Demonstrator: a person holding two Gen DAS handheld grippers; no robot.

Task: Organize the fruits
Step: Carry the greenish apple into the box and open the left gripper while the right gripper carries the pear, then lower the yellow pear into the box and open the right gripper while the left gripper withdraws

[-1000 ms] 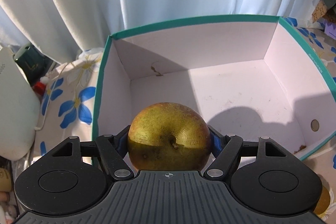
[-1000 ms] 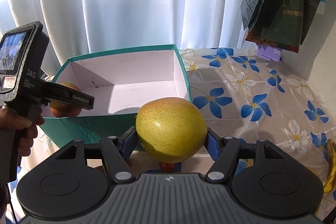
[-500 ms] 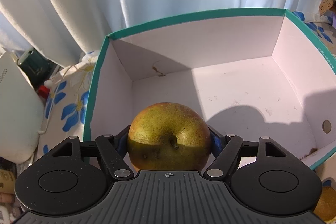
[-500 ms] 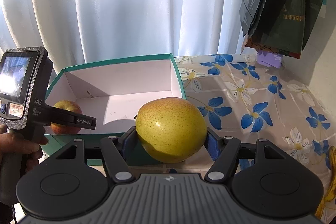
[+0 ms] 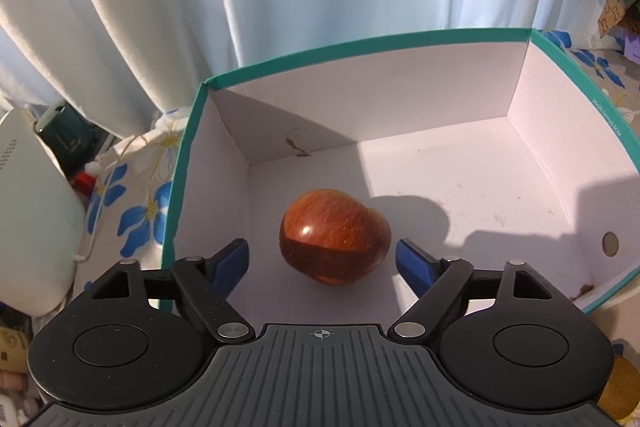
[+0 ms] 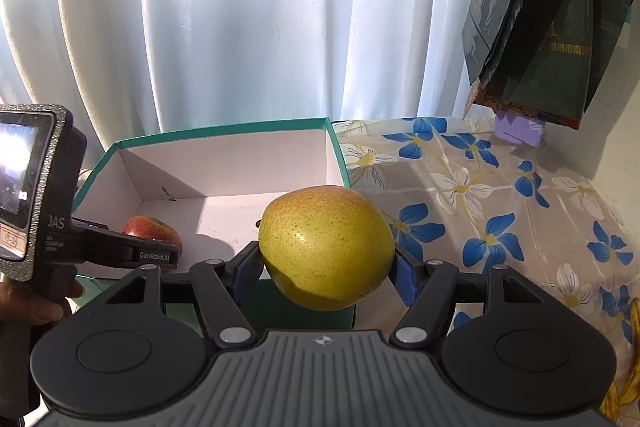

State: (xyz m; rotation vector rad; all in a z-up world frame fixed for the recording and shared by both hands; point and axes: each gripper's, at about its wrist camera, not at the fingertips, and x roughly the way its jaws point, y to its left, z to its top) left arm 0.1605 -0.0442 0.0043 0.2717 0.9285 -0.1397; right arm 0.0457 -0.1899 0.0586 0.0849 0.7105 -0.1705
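Observation:
A red apple [image 5: 334, 235] lies on the floor of the white box with a teal rim [image 5: 360, 49], near its left wall. My left gripper [image 5: 320, 251] hovers over it; its jaws are opening, and the blue pads [image 5: 230, 261] stand clear of the apple on both sides. The right wrist view shows the same apple [image 6: 150, 229] in the box [image 6: 224, 163] behind the left gripper's finger [image 6: 120, 253]. My right gripper [image 6: 326, 267] is shut on a yellow-green pear [image 6: 326, 247], held in front of the box's near right corner.
A floral tablecloth [image 6: 480, 211] covers the table right of the box. Dark bags [image 6: 540, 27] hang at the upper right over a purple box [image 6: 518, 131]. White curtains [image 6: 240, 27] hang behind. A white appliance [image 5: 24, 207] stands left of the box. A person's hand [image 6: 32, 303] holds the left gripper.
The left jaws have spread and let go of the apple, which now rests on the box floor showing its red side. The right gripper still holds the pear.

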